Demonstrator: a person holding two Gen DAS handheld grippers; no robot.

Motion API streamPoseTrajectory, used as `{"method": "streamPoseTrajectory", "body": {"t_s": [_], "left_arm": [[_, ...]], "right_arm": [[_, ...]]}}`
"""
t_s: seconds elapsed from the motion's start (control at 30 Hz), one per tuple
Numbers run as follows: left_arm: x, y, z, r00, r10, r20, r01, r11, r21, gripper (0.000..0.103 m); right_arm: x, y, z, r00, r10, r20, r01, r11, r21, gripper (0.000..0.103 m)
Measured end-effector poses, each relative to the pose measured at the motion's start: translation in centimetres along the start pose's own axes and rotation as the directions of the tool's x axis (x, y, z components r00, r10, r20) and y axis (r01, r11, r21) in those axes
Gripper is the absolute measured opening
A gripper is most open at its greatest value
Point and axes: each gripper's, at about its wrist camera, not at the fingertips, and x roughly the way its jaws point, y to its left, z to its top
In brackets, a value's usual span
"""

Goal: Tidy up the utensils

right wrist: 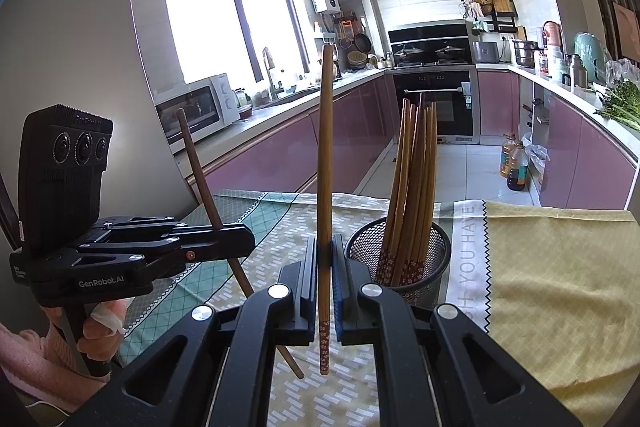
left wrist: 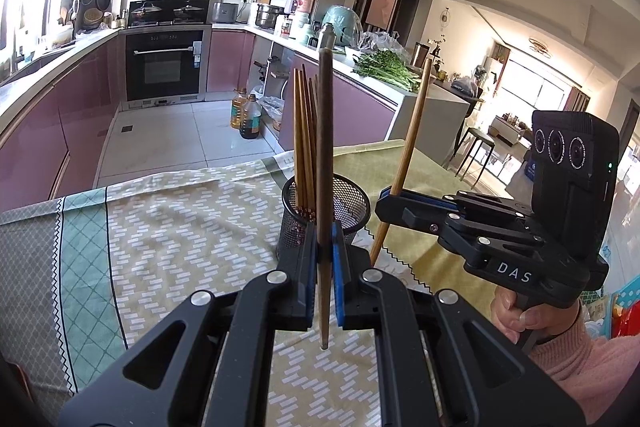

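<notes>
**A:** While both grippers sit above the patterned tablecloth (left wrist: 168, 227), what has each got hold of?

**B:** The left gripper (left wrist: 325, 267) is clamped tight on a single dark chopstick (left wrist: 325, 147), which stands nearly upright between its blue pads (left wrist: 340, 267), with the narrow tip hanging just above the cloth. The right gripper (right wrist: 325, 279) is closed the same way on a lighter chopstick (right wrist: 325, 155), upright, its flower-patterned end pointing down.

**A:** And the holder?

**B:** In the left wrist view, the black mesh cup (left wrist: 348, 203) stands at twelve o'clock from the left gripper, just behind its fingertips. In the right wrist view it stands at about one o'clock from the right gripper, close beside it. A bundle of chopsticks (right wrist: 412, 187) already stands in it, leaning together, patterned ends down.

**A:** How do the two grippers lie to each other?

**B:** In the left wrist view, the right one appears at three o'clock, near but apart, with a hand (left wrist: 528, 315) in a pink sleeve (left wrist: 576, 359) on its grip.
</notes>
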Motion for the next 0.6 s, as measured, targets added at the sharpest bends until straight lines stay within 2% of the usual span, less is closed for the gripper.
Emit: {"method": "streamPoseTrajectory", "body": {"t_s": [0.6], "left_arm": [[0.06, -0.87, 0.93, 1.0, -0.002, 0.009, 0.002, 1.0, 0.024, 0.007]], "right_arm": [[-0.39, -0.18, 0.76, 1.0, -0.004, 0.017, 0.004, 1.0, 0.003, 0.006]]}}
